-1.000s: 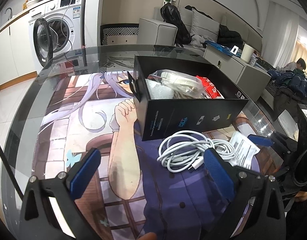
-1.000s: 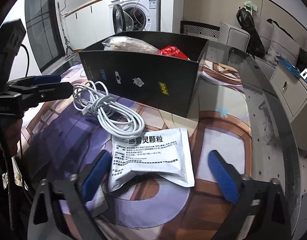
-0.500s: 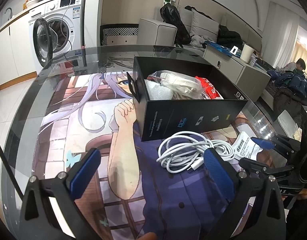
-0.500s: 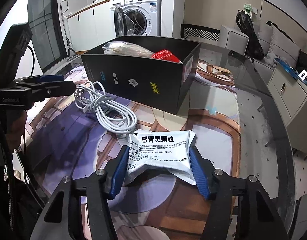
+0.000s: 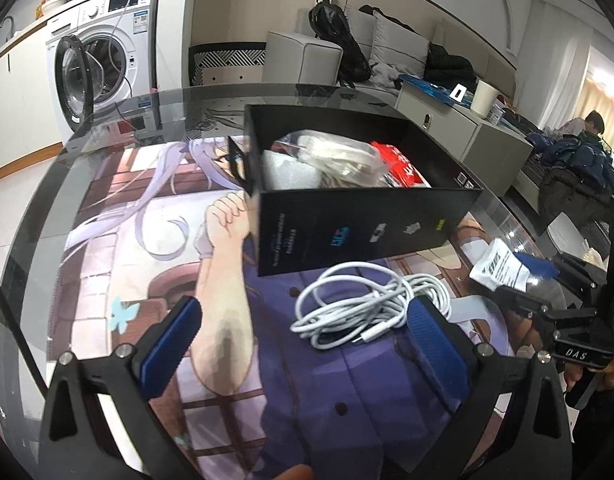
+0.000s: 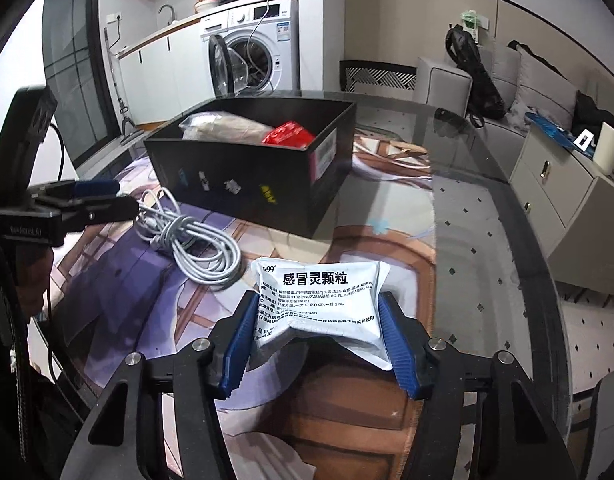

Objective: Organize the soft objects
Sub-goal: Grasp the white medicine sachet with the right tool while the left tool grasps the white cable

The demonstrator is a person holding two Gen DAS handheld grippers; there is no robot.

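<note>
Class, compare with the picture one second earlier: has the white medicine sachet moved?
Yes. The white sachet, pinched in the right gripper, has lifted off the mat and sits closer to the black box.

Open-plan room: beige panelled walls, pale tiled floor, white washing machine (image 6: 254, 52) with door ajar under a counter with a sink tap, grey sofa (image 5: 391, 46) with cushions, grey ottoman (image 5: 303, 56), low drawer cabinet (image 6: 563, 196), curtained window at right.
</note>
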